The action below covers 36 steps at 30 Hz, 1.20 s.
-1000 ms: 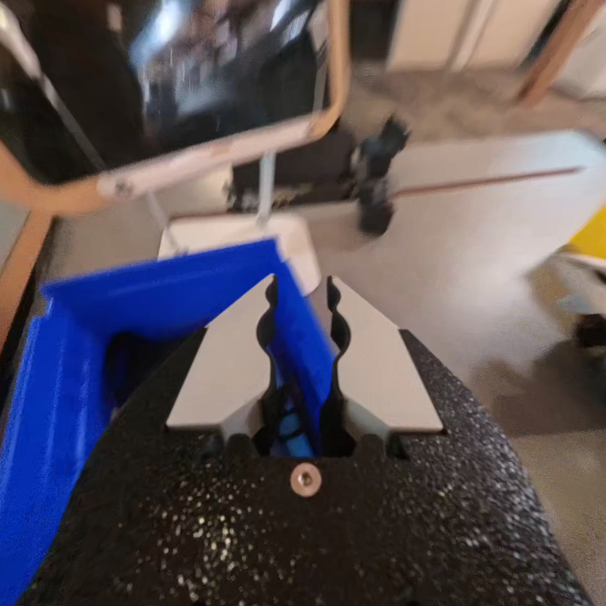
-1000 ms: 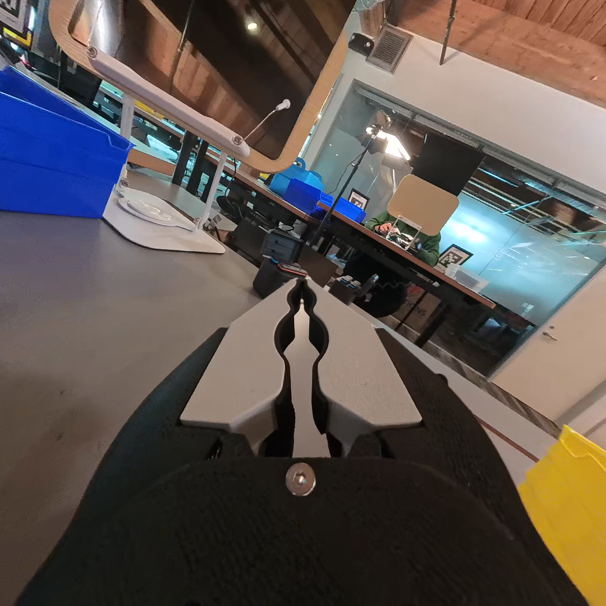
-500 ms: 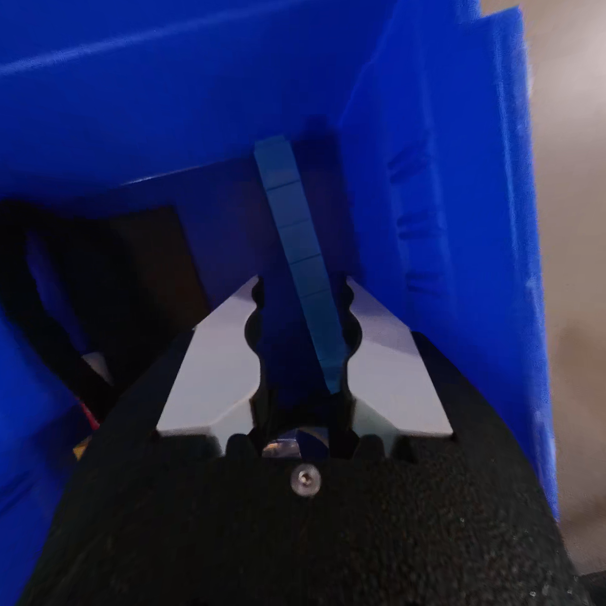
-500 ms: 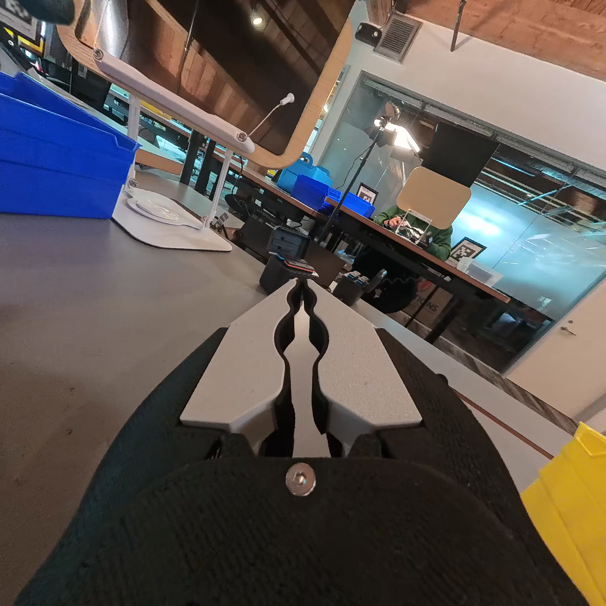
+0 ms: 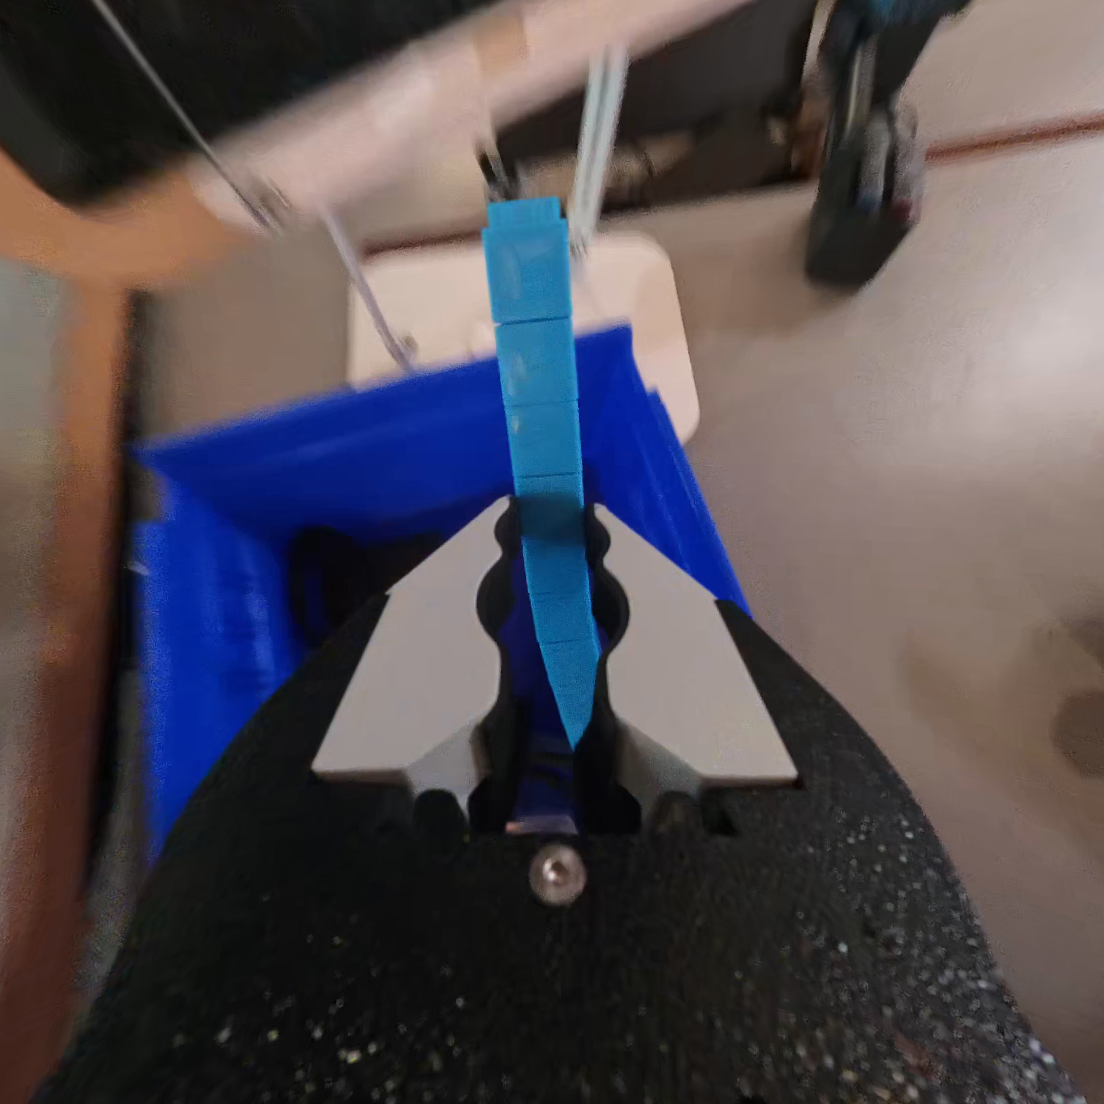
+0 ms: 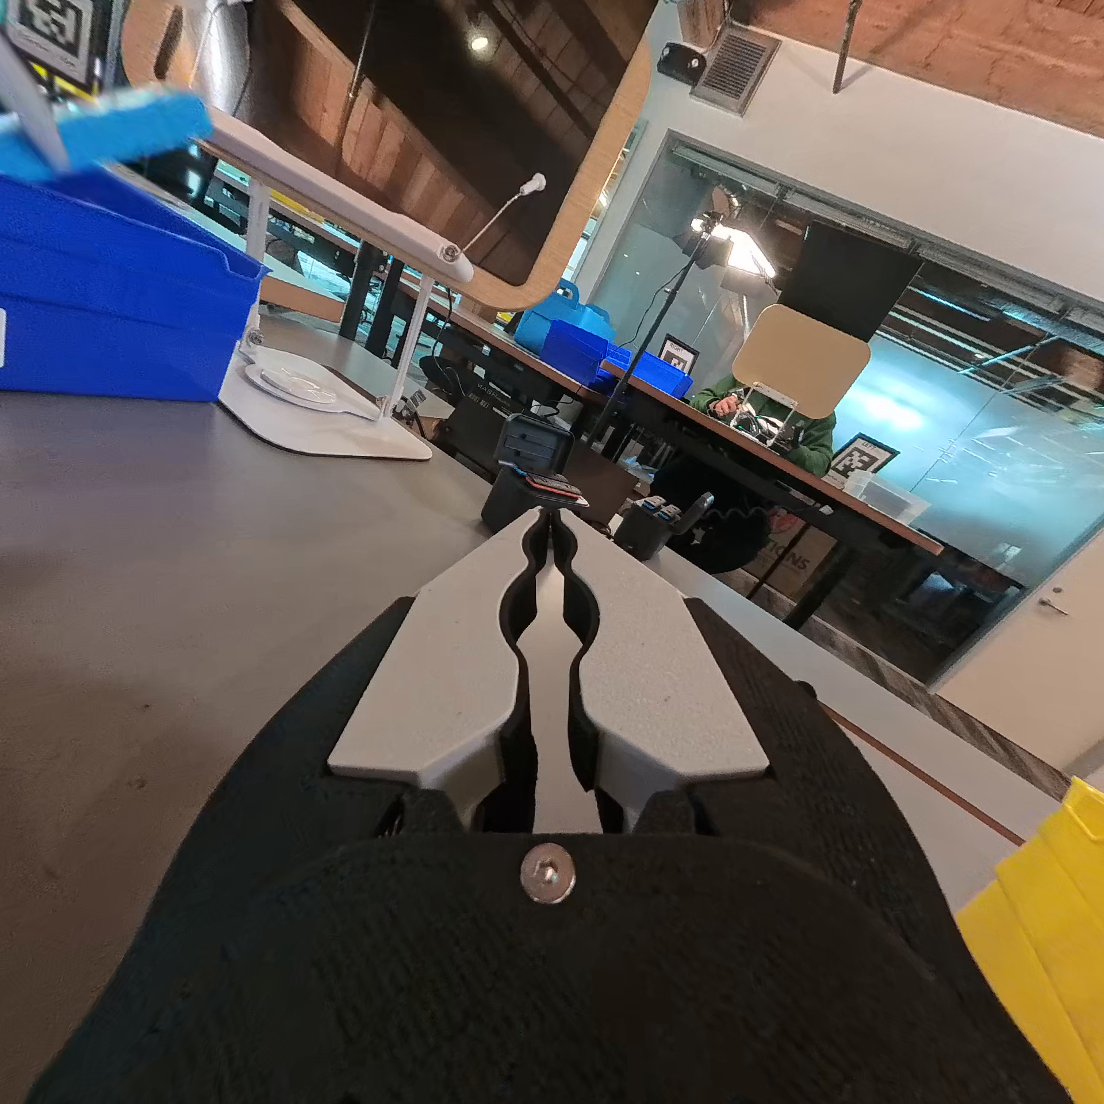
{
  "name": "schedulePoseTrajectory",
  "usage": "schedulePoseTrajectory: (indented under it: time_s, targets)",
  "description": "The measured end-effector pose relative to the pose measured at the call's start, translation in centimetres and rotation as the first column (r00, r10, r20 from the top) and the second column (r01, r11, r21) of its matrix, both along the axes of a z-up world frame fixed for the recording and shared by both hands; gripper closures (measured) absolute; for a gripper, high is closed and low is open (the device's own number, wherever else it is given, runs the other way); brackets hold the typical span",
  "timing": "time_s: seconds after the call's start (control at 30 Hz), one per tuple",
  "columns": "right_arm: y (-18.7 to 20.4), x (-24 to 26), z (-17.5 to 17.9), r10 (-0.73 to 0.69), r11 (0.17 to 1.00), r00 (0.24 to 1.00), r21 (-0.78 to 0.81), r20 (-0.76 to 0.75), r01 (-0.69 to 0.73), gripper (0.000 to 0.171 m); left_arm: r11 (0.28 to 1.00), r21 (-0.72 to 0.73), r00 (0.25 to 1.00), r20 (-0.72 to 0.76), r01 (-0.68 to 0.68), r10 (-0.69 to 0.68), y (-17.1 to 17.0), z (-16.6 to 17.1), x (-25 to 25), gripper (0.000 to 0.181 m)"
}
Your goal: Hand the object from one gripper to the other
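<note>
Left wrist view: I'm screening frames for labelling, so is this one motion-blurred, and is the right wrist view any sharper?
Left wrist view: background, blue bin and table streak with motion blur; the left gripper and the light blue segmented strip it clamps stay fairly crisp. Right wrist view: sharp overall, wide-angle bending; only the strip at top left smears; bright lamp glare behind glass.

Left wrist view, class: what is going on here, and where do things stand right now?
A person is working two hand-held grippers. The left gripper is shut on a light blue segmented strip, held above the blue bin. The picture is motion-blurred. The right gripper is shut and holds nothing, low over the grey table, beside a yellow bin. The strip shows up blurred at the upper left of its view, so the handover is not yet done.
</note>
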State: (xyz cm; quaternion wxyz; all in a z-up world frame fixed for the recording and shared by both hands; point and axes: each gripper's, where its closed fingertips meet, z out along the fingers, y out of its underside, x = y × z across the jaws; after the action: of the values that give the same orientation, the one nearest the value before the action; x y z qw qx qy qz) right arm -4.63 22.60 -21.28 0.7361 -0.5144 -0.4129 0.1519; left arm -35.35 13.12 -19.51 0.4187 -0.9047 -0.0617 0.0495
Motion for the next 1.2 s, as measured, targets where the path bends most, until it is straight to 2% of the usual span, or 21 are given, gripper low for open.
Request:
schedulePoseTrajectory:
  time_s: [0.03,0.07,0.13,0.2,0.27,0.3,0.37,0.43,0.47,0.53,0.63,0.67,0.73,0.77,0.8,0.87,0.97,1.0,1.1,1.17,1.2]
  targets:
    - [-0.1,-0.1,0.0,0.002,1.0,1.0,0.0,0.0,-0.002,0.171,0.996,0.089,0.998,-0.063,-0.007,0.012,-0.1,2.6,-0.2,0.162]
    - [-0.2,-0.1,0.1,0.007,1.0,1.0,0.003,-0.001,-0.007,0.171,0.981,0.192,0.995,-0.101,0.011,0.009,-0.2,5.3,0.2,0.162]
    - [-0.5,-0.3,0.3,0.023,1.0,1.0,0.014,-0.005,-0.023,0.169,0.923,0.371,0.993,-0.085,0.104,-0.078,-0.4,9.8,2.9,0.162]
    - [-1.6,-1.0,0.6,0.114,0.994,0.993,0.003,-0.019,-0.114,0.162,0.81,0.528,0.96,-0.035,0.254,-0.278,-0.6,13.2,7.8,0.163]
    - [-4.5,-2.2,1.1,0.337,0.937,0.938,-0.067,-0.084,-0.342,0.15,0.646,0.651,0.856,-0.011,0.399,-0.517,-1.2,15.2,13.5,0.163]
    - [-6.3,-2.5,1.5,0.457,0.871,0.877,-0.126,-0.145,-0.475,0.141,0.586,0.69,0.801,0.015,0.425,-0.599,-1.3,15.5,15.8,0.163]
    - [-9.5,-2.5,3.0,0.638,0.655,0.697,-0.245,-0.327,-0.715,0.125,0.499,0.736,0.69,0.059,0.458,-0.721,-1.2,14.9,19.6,0.162]
    - [-10.9,-1.8,4.8,0.674,0.45,0.546,-0.31,-0.498,-0.838,0.109,0.442,0.761,0.575,0.112,0.475,-0.81,-0.7,13.3,22.8,0.163]
    - [-10.9,-1.7,5.2,0.664,0.398,0.516,-0.329,-0.54,-0.856,0.107,0.42,0.772,0.516,0.14,0.478,-0.845,-0.5,12.5,24.2,0.163]
    - [-11.1,-1.6,5.1,0.672,0.349,0.503,-0.366,-0.544,-0.863,0.105,0.379,0.792,0.434,0.161,0.48,-0.887,0.0,10.8,26.6,0.163]
    - [-11.9,-1.9,3.8,0.71,0.306,0.521,-0.459,-0.473,-0.834,0.106,0.347,0.808,0.375,0.17,0.476,-0.911,0.9,9.0,28.9,0.162]
    - [-12.1,-2.0,3.3,0.721,0.313,0.535,-0.483,-0.439,-0.818,0.109,0.333,0.813,0.355,0.168,0.478,-0.92,1.0,8.7,29.5,0.162]
    - [-12.3,-2.0,2.7,0.746,0.352,0.556,-0.492,-0.366,-0.797,0.126,0.318,0.818,0.343,0.158,0.48,-0.926,1.2,8.2,30.2,0.162]
    - [-12.3,-2.0,2.5,0.753,0.39,0.571,-0.476,-0.329,-0.788,0.144,0.301,0.824,0.329,0.149,0.48,-0.932,1.1,8.2,30.5,0.162]
    - [-11.9,-2.0,2.3,0.744,0.437,0.6,-0.465,-0.294,-0.77,0.145,0.289,0.828,0.317,0.144,0.48,-0.938,0.9,8.1,30.6,0.163]
    - [-10.6,-1.9,2.1,0.703,0.523,0.668,-0.458,-0.246,-0.719,0.148,0.32,0.826,0.365,0.151,0.464,-0.919,1.4,8.0,30.1,0.159]
    - [-7.7,-1.0,2.6,0.59,0.705,0.791,-0.372,-0.165,-0.604,0.151,0.401,0.799,0.502,0.146,0.448,-0.852,2.6,7.3,28.4,0.103]
    - [-6.7,-0.6,2.8,0.537,0.773,0.835,-0.327,-0.119,-0.543,0.151,0.423,0.783,0.533,0.14,0.456,-0.835,2.7,6.9,28.0,0.095]
    - [-5.0,0.9,3.7,0.377,0.923,0.925,-0.104,0.045,-0.371,0.151,0.452,0.74,0.585,0.097,0.498,-0.805,2.7,5.8,27.4,0.092]
    - [-3.9,2.0,4.5,0.209,0.969,0.966,0.101,0.153,-0.226,0.151,0.477,0.717,0.595,0.109,0.508,-0.796,2.7,5.2,27.2,0.088]
    - [-3.5,2.6,4.9,0.114,0.964,0.973,0.214,0.199,-0.157,0.151,0.484,0.712,0.587,0.124,0.509,-0.8,2.6,5.0,27.3,0.084]
